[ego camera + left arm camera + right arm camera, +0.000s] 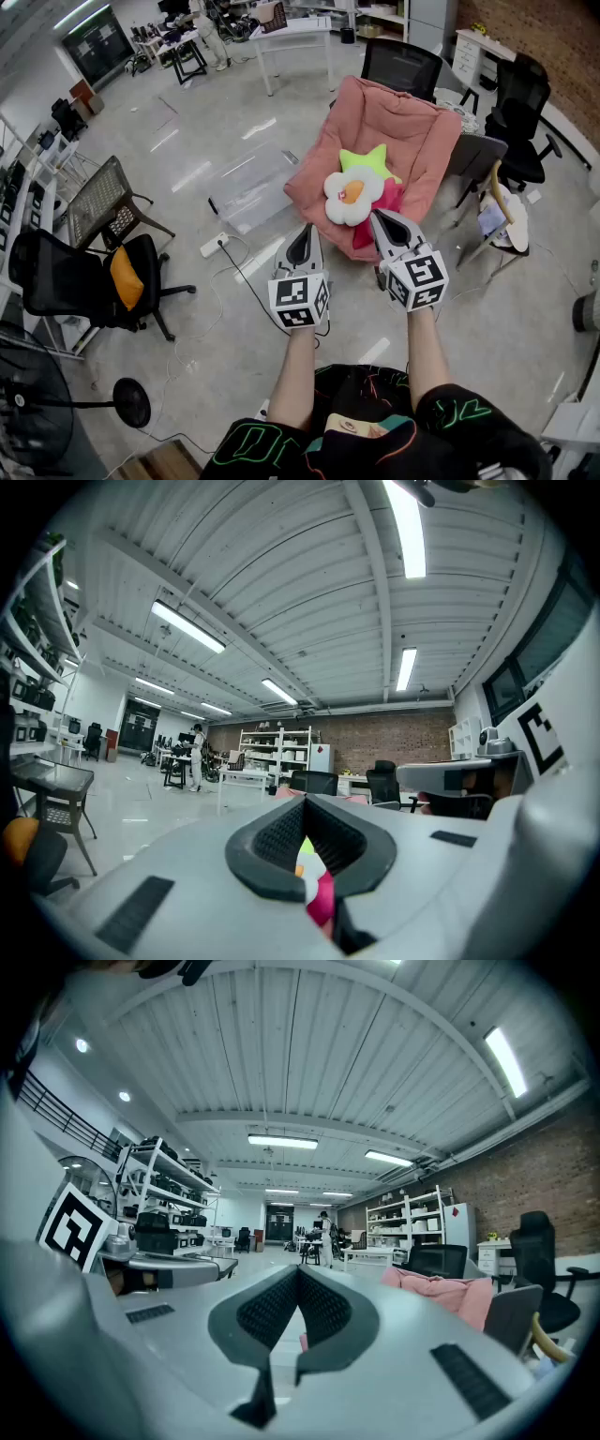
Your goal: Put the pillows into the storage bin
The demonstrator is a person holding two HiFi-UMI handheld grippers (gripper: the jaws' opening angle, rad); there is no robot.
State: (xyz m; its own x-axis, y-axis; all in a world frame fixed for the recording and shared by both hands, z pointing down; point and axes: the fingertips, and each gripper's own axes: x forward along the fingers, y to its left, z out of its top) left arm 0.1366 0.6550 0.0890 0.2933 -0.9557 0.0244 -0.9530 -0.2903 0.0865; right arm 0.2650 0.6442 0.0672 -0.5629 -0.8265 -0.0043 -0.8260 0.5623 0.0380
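Both forearms [295, 375] stretch forward side by side, left gripper [304, 234] and right gripper [382, 223] level, each with its jaws pressed together on nothing. Just beyond their tips, plush cushions sit heaped on a padded pink chair [412, 131]: a white flower pillow [352, 195], a lime star pillow [367, 161], a magenta pillow [386, 202]. The clear plastic storage bin [248, 187] stands on the glossy floor [187, 141] left of the chair

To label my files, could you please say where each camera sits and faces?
Head view: on the person's head, steeply down on the pink chair and pillows; forearms, left claw, right claw show.
Left gripper view: on the left claw, level along its shut jaws toward the chair; right claw at right.
Right gripper view: on the right claw, level along its shut jaws toward the far shelves; left claw at left.
Shared: all three show the pink chair.
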